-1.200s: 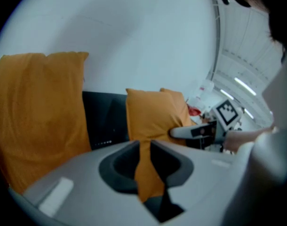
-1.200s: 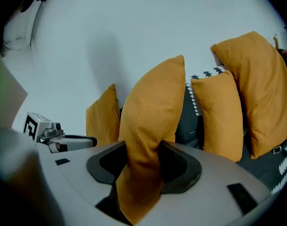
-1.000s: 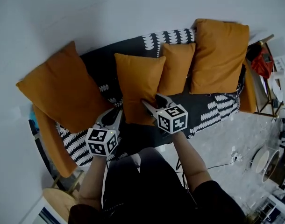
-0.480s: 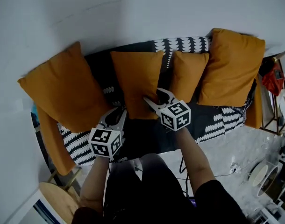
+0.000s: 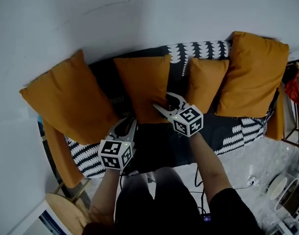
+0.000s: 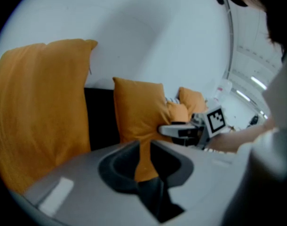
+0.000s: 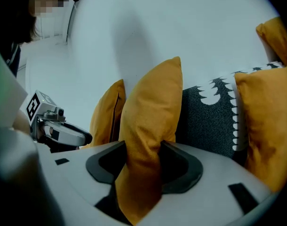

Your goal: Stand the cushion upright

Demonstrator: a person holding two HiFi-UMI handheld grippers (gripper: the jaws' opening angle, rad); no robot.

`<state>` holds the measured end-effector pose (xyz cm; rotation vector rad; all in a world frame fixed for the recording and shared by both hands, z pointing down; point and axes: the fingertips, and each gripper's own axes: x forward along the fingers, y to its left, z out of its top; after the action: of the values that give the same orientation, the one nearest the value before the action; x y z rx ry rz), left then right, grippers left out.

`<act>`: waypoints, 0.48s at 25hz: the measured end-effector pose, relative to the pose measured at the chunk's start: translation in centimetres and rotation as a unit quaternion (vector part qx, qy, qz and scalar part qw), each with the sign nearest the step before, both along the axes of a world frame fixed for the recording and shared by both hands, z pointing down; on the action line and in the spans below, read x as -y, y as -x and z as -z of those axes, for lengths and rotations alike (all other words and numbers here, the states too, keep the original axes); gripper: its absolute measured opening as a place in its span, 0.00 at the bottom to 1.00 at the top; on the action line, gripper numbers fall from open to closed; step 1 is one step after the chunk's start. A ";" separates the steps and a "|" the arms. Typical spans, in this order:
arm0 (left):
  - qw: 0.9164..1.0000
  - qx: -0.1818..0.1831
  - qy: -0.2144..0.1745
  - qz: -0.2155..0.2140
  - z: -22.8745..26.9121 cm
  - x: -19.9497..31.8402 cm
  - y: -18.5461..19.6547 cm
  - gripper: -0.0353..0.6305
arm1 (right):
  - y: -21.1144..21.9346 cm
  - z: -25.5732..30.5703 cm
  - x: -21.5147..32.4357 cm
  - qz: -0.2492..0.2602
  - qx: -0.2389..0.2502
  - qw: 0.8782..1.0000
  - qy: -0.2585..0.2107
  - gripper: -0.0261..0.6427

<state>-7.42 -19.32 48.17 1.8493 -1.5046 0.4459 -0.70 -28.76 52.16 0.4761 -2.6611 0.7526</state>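
Observation:
An orange cushion (image 5: 142, 82) stands on the black-and-white sofa (image 5: 233, 131), leaning on the backrest. My right gripper (image 5: 165, 103) is at its lower right corner. In the right gripper view the cushion's edge (image 7: 150, 112) fills the gap, and the right gripper (image 7: 143, 147) is shut on it. My left gripper (image 5: 128, 123) sits at the lower left corner. In the left gripper view, the left gripper (image 6: 144, 147) has its jaws nearly together, with a thin strip of the cushion (image 6: 139, 112) pinched between them.
A large orange cushion (image 5: 66, 99) leans at the sofa's left end. A smaller cushion (image 5: 206, 82) and another large one (image 5: 255, 75) stand to the right. A white wall (image 5: 139, 13) rises behind. A wooden stool (image 5: 61, 212) is at the lower left.
The middle cushion has gone from tilted against the small cushion to squarer against the backrest, apart from it. Both grippers stayed at its bottom corners and moved with it.

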 end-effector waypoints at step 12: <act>1.000 0.001 0.010 -0.010 -1.9 -0.8 -0.9 0.17 | 0.0 -3.3 0.2 0.021 -0.052 0.998 -0.023 0.44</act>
<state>-6.54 -18.49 50.06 1.8509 -1.4780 0.4710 -0.71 -28.99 55.44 0.4564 -2.5880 0.6364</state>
